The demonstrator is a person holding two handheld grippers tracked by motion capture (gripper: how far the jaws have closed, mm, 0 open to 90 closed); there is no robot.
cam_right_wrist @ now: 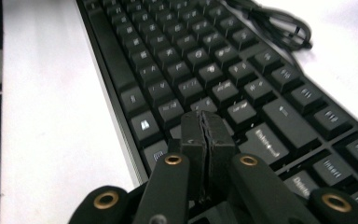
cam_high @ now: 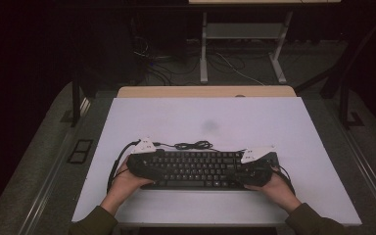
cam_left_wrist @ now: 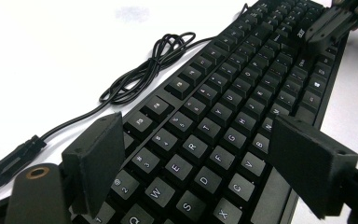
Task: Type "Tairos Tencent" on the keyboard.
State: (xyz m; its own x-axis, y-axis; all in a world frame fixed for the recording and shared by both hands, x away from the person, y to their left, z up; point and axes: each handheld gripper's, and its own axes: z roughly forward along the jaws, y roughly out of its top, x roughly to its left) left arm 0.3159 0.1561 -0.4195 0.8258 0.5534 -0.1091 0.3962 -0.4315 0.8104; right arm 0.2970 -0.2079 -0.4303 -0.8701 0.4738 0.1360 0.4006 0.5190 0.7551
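Resting flat on the white bench, the black keyboard lies at the near edge, at six o'clock from the bench's centre, its long side running from nine to three o'clock. Its black cable lies in a loose bundle on the bench just beyond the far edge, at twelve o'clock from the keyboard's middle; in the left gripper view the cable runs to a plug lying free on the bench, so the keyboard is connected to nothing.

Left tongs: placed over the keyboard's nine o'clock end, held in the person's left hand. In the left gripper view the left tongs stand wide, one pad on each side of the letter rows, with keys between them but neither pad pressing on anything. The spread suggests a release, or readiness to straddle the board, rather than a grip.

Right tongs: placed over the three o'clock end, held in the right hand. In the right gripper view the right tongs are closed tip against tip with nothing between them, forming a single blunt point that hovers at or on the keys of the bottom rows; whether it touches a key cannot be told. A closed pair serves well as a finger for pressing a key, which is probably why it is held so.

Each hand at its own end keeps the board steady and square to the person.
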